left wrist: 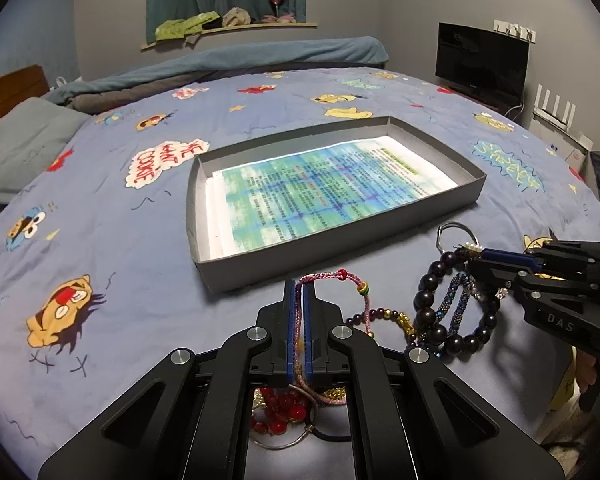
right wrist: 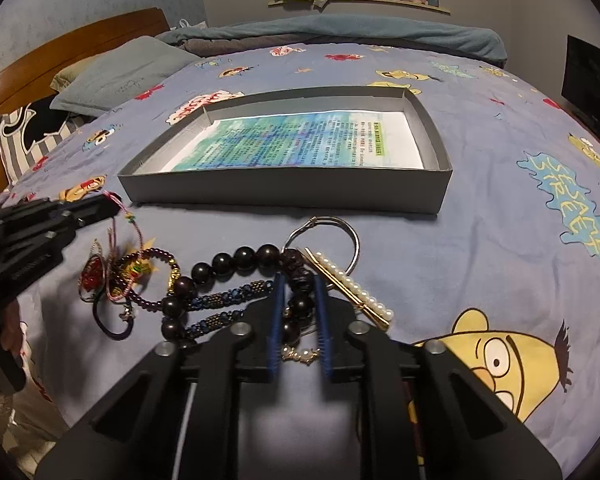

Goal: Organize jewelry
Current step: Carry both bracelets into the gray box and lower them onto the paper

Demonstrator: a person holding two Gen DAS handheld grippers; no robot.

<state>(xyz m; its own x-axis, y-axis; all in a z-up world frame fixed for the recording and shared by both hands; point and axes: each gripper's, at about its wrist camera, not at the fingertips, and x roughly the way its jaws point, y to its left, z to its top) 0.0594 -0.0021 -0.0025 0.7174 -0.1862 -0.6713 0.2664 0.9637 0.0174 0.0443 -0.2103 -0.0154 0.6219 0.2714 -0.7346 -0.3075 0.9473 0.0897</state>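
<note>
**Two pieces gripped, nothing in the box yet**

Start at your left. Your left gripper [left wrist: 299, 292] has its blue pads pressed together on the pink braided cord bracelet [left wrist: 356, 286], whose loop arches out past the fingertips toward 1 o'clock in the left wrist view. Beneath that gripper, at 6 o'clock, lies a tangle of red beads [left wrist: 278, 410] with a thin metal bangle [left wrist: 288, 442], not yet touched. Just right of the cord, a small dark-and-gold bead bracelet [left wrist: 384, 316] rests on the bedspread [left wrist: 112, 240].

Moving to the middle, the grey box [right wrist: 284, 192] sits at 12 o'clock in both views, lined with a printed sheet [right wrist: 300, 144]. No jewelry shows inside it, so I judge the sorting has barely begun: every piece remains on the cover in front of the box's near wall.

On your right, the right gripper [right wrist: 298, 292] has its jaws drawn in around the large dark bead bracelet [right wrist: 236, 260]; the beads sit between the blue pads and appear clamped. Beside it at 9 o'clock lies a blue beaded rope bracelet [right wrist: 232, 294], at 1 o'clock a pearl hair clip [right wrist: 356, 288], and at 12 o'clock a silver ring [right wrist: 332, 236].

What remains, by my reading: carry both held pieces forward into the box, then return for the red beads, bangle, rope bracelet, clip, ring and the small bead bracelet. The pile is tangled, so neighbours may come along when you lift.
</note>
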